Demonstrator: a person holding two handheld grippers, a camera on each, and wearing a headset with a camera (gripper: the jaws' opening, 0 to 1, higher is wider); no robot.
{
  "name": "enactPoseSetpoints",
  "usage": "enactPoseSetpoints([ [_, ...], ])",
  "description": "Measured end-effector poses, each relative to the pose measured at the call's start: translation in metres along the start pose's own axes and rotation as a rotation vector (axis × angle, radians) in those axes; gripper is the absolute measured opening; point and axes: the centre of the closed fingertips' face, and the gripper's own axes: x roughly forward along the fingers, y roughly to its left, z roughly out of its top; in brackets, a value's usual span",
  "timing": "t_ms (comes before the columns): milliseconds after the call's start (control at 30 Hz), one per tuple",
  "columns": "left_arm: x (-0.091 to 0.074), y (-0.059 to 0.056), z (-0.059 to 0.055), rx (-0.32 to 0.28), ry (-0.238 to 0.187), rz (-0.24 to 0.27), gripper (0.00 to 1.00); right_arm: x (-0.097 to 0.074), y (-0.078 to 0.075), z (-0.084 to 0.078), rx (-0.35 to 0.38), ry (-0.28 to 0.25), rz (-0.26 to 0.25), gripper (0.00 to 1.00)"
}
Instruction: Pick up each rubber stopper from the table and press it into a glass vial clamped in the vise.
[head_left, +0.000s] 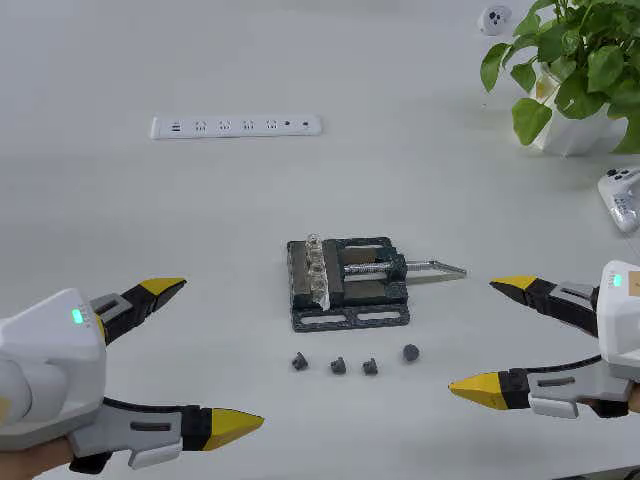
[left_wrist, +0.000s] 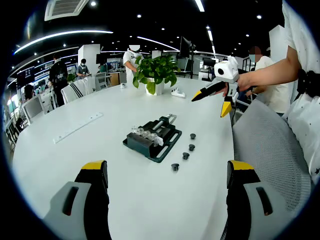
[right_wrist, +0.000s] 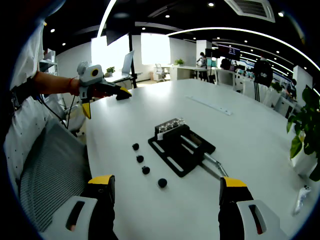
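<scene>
While both grippers hung clear of the work, you held the left gripper (head_left: 210, 353) and the right gripper (head_left: 480, 335) with their jaws spread wide and nothing between them. The four rubber stoppers (head_left: 338, 366) lay in a loose row on the table (head_left: 150, 220) just in front of the vise (head_left: 350, 290). The glass vials (head_left: 317, 268) stood in a line clamped between its plates, and all looked unplugged. The end stopper (head_left: 411, 352) sat nearest your right gripper, so it was the sensible first pick. You would have done well to narrow the jaws before descending, since the stoppers were small and round enough to roll away. Which end of each faced up was too small to tell, so you needed to check that first. A pinch across the wide head would have left the plug end free. A straight, gentle push along the vial's axis would have suited glass.
</scene>
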Motion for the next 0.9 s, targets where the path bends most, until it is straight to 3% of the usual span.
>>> enactPoseSetpoints([
  [900, 0.0026, -0.0074, 0.0052, 0.023, -0.002, -0.013, 0.99, -0.0077, 0.0012, -0.0029, -0.008, 0.01, -0.004, 0.83],
])
